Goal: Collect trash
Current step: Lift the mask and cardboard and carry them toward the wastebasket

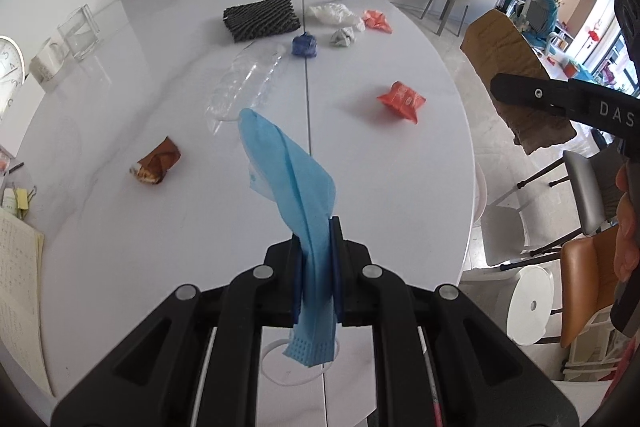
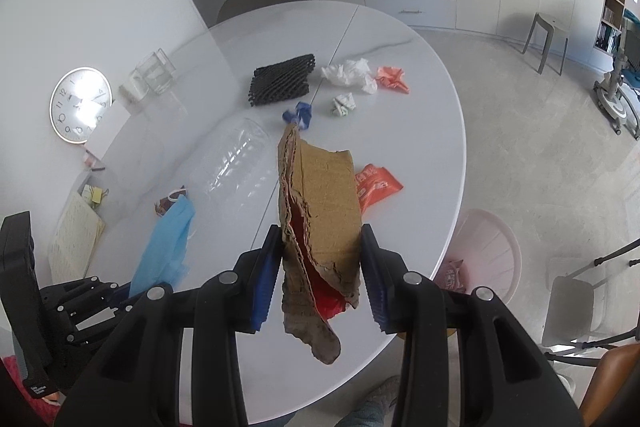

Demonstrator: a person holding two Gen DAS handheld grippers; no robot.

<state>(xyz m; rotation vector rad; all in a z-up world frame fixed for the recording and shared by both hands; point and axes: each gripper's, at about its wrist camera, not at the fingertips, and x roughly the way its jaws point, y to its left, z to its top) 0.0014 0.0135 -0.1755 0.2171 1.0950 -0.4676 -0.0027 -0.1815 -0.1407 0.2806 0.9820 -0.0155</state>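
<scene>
My left gripper [image 1: 316, 233] is shut on a light blue face mask [image 1: 288, 163], which hangs from its pads above the white oval table [image 1: 400, 187]. My right gripper [image 2: 320, 233] is shut on a folded piece of brown cardboard [image 2: 324, 187] with red showing inside, held over the table's near right edge. Loose on the table lie a red wrapper [image 1: 402, 101], a brown wrapper [image 1: 158, 161], a clear plastic bottle [image 1: 248, 79], a black foam net [image 1: 262, 17], a white bag [image 1: 334, 13], an orange wrapper [image 1: 376, 21] and two small crumpled balls.
A pink bin [image 2: 488, 251] with a wrapper in it stands on the floor by the table's right edge. A clock [image 2: 80, 105], a glass [image 2: 156, 75] and a notebook [image 2: 76, 235] sit along the left side. Chairs and stools [image 1: 528, 303] stand to the right.
</scene>
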